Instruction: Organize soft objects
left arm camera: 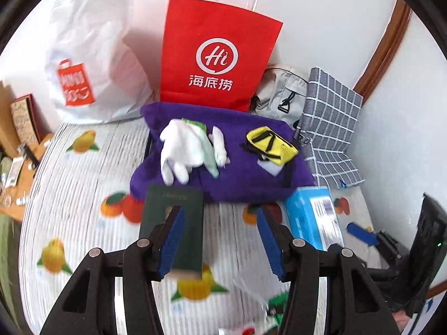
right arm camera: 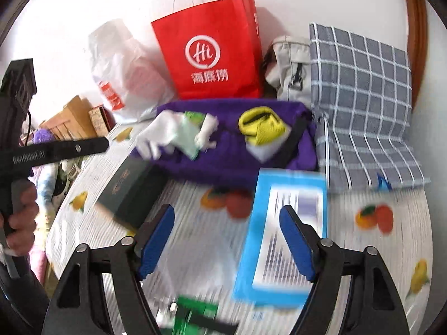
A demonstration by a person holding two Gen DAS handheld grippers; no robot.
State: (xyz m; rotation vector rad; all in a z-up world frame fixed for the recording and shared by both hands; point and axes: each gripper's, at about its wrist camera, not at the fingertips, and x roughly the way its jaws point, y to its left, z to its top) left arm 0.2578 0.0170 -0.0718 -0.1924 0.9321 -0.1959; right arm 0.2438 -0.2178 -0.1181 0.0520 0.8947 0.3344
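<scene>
- Scene: a purple bag (left arm camera: 223,167) lies on the fruit-print surface (left arm camera: 83,195), in front of an upright red paper bag (left arm camera: 218,53); it serves as the landmark.
- Soft objects: white gloves (left arm camera: 181,148) with a pale green cloth (left arm camera: 209,156) rest on the purple bag's left half; a yellow pouch (left arm camera: 272,146) with black straps rests on its right half, over a white sponge-like block (left arm camera: 269,167).
- Hard objects: a dark green booklet (left arm camera: 173,223) lies just in front of the purple bag's left end; a light blue box (right arm camera: 282,237) lies in front of its right end.
- Left claw (left arm camera: 220,240): jaws about half open, nothing between the pads; the booklet shows behind its left finger.
- Right claw (right arm camera: 226,243): jaws well open, empty; the blue box shows behind its right finger.
- Step in hand (judged): both claws stand short of the purple bag, in approach; no soft object is gripped yet.
- Next move (judged): advance toward the purple bag, pass over booklet and box, and close one claw on a soft item, gloves or pouch, pinching a raised fold.
</scene>
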